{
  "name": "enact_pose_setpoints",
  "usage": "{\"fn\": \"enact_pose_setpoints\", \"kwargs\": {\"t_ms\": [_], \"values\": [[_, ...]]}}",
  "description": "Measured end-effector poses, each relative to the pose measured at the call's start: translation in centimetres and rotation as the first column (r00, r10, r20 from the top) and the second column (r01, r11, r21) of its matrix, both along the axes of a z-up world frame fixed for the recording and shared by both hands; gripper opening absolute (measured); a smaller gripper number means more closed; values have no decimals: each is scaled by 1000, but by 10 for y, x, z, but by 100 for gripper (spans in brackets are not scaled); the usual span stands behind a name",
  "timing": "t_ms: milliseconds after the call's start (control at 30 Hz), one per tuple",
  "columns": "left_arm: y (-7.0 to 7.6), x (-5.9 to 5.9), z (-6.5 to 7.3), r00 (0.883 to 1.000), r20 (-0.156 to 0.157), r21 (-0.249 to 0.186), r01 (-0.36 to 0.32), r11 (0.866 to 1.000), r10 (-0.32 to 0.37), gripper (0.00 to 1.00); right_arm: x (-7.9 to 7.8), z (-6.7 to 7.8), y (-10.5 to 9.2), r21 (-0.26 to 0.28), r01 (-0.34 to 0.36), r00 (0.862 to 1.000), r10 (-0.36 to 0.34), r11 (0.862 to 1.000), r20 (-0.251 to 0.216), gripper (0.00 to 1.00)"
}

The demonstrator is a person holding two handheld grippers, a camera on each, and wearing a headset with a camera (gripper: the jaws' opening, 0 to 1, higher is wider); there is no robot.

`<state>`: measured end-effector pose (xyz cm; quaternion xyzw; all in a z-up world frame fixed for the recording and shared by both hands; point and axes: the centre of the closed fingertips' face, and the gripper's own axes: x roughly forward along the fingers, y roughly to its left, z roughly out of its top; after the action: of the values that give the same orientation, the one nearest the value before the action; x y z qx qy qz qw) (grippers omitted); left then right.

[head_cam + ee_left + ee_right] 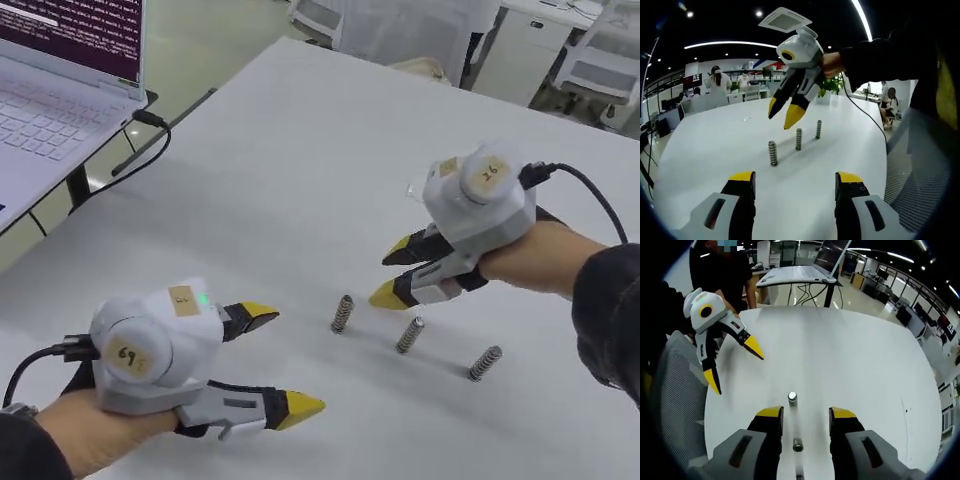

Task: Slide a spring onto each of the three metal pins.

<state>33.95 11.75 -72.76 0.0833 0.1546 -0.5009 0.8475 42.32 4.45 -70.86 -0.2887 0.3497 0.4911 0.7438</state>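
Observation:
Three upright coil springs stand in a row on the white table (300, 150): a left spring (342, 313), a middle spring (409, 335) with a metal pin tip showing at its top, and a right spring (484, 363). From the left gripper view they are the near spring (772, 153), the middle spring (798, 139) and the far spring (818, 129). My left gripper (282, 362) is open and empty, short of the row. My right gripper (390, 275) hovers open just above and behind the row, over a pin top (792, 398) and a second pin top (798, 445).
An open laptop (60, 90) sits on a side stand at the far left, with a cable (150, 150) hanging beside the table edge. Chairs and desks stand beyond the table's far edge. People sit in the background of the left gripper view.

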Motion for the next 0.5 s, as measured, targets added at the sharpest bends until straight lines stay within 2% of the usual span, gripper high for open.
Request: {"fn": "enact_pose_setpoints", "kwargs": {"t_ms": [133,167,300,433,500], "values": [[-3,2,3,1000,4,7,4,1000,-4,60,0,12,-12,58,54,998,-56,997,27,36],[-4,3,4,1000,6,11,5,1000,-6,60,0,17,-14,89,72,997,-76,993,34,37],[-7,5,8,1000,9,13,6,1000,-6,61,-2,29,-29,135,110,991,-120,985,65,40],[-10,8,13,1000,12,15,5,1000,-5,61,-3,43,-47,192,164,978,-185,968,99,43],[-11,8,15,1000,11,15,3,1000,-3,61,-5,48,-57,223,196,969,-223,955,103,44]]}}
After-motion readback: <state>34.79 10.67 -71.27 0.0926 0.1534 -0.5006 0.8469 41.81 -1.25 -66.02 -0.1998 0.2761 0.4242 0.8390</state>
